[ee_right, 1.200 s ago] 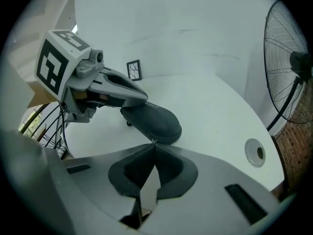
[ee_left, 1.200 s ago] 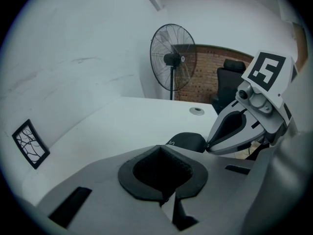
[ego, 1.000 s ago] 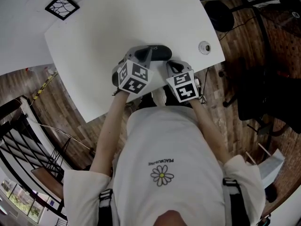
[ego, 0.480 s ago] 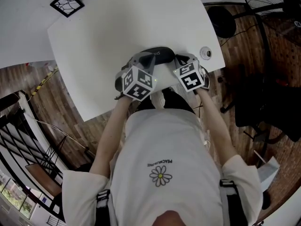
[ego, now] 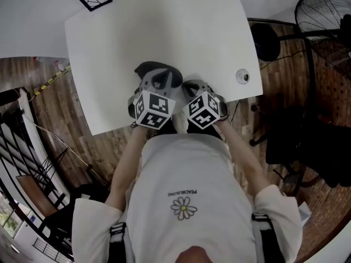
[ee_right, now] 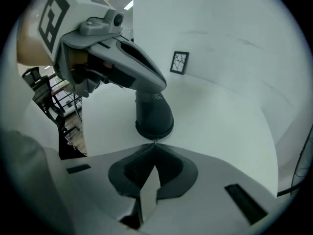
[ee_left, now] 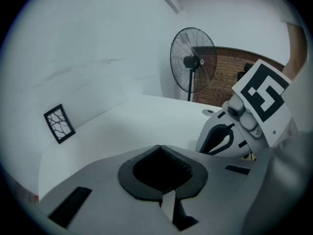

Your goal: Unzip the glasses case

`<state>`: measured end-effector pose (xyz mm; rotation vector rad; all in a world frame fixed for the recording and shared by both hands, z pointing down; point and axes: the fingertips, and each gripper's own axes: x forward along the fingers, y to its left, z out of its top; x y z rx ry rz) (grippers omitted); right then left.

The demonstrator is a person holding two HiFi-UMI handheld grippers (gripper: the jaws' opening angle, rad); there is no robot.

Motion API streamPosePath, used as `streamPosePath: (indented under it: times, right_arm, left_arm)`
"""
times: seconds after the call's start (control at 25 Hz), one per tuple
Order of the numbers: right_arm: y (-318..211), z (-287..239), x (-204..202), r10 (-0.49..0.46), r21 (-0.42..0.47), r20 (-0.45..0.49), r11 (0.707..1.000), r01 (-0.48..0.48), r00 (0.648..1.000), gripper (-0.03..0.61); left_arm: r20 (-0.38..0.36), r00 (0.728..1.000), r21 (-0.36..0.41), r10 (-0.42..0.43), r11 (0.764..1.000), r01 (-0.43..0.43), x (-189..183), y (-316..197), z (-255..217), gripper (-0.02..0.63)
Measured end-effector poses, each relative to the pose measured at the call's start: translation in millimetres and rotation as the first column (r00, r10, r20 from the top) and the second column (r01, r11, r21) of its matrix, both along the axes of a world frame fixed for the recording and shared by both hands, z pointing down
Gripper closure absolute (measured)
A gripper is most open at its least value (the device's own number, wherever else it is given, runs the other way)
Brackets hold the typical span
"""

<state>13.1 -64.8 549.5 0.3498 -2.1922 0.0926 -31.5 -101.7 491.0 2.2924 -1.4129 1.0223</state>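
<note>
1. My right tool (ee_right: 154, 142) is pinched fully together. A tiny glint sits at its tips, the zip pull (ee_right: 152, 141) as I judge, gripped so I can draw it along.
2. Straight ahead, touching those tips, is the dark glasses case (ee_right: 154, 114), end-on, lying on the desk (ee_right: 220, 116).
3. Over the case's far part is my left tool (ee_right: 157, 82), jaws also together, seemingly bearing down to steady it.

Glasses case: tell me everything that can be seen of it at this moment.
The dark, oblong, round-ended glasses case lies on the white table near its front edge. It looks like matte, stiff material with faint pale lettering. Whether the zip is open cannot be told. The left gripper lies over it and hides much of it. The right gripper, jaws together, meets its near rim.
</note>
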Motion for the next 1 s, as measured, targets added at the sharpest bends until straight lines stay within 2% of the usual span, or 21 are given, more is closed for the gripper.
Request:
streamPosePath:
  times: [0.12, 0.24, 0.4, 0.56, 0.64, 0.72, 0.84, 1.0]
  right_arm:
    - [16, 1, -26, -0.074, -0.005, 0.014, 0.997, 0.074, 0.997, 0.572]
    - [21, 4, -34, -0.124, -0.003, 0.001, 0.992, 0.124, 0.992, 0.572]
    - [15, 4, -36, -0.140, -0.014, -0.011, 0.990, 0.140, 0.990, 0.572]
    - [-4, 2, -38, -0.147, -0.006, -0.021, 0.989, 0.147, 0.989, 0.572]
    - [-15, 2, -41, -0.190, 0.019, -0.039, 0.981, 0.191, 0.981, 0.572]
    - [-22, 4, -45, -0.269, 0.047, -0.068, 0.961, 0.272, 0.961, 0.572]
    - [-29, 7, -50, -0.389, 0.070, -0.101, 0.915, 0.397, 0.916, 0.572]
    - [-36, 6, -59, -0.547, 0.062, -0.124, 0.829, 0.556, 0.828, 0.572]
  left_arm:
    - [0.039, 0.997, -0.032, -0.062, 0.997, 0.064, -22, 9, 10, 0.600]
    - [-0.003, 0.993, -0.066, -0.118, 0.991, 0.118, -33, 20, 17, 0.600]
    - [0.011, 0.992, -0.059, -0.127, 0.990, 0.128, -36, 20, 18, 0.600]
    - [-0.027, 0.990, -0.073, -0.136, 0.988, 0.134, -38, 19, 18, 0.600]
    - [-0.034, 0.989, -0.070, -0.141, 0.988, 0.139, -38, 18, 18, 0.600]
    - [-0.034, 0.988, -0.074, -0.151, 0.986, 0.148, -38, 17, 18, 0.600]
    - [-0.036, 0.985, -0.077, -0.169, 0.983, 0.166, -37, 16, 19, 0.600]
    - [-0.040, 0.980, -0.078, -0.196, 0.978, 0.193, -36, 16, 18, 0.600]
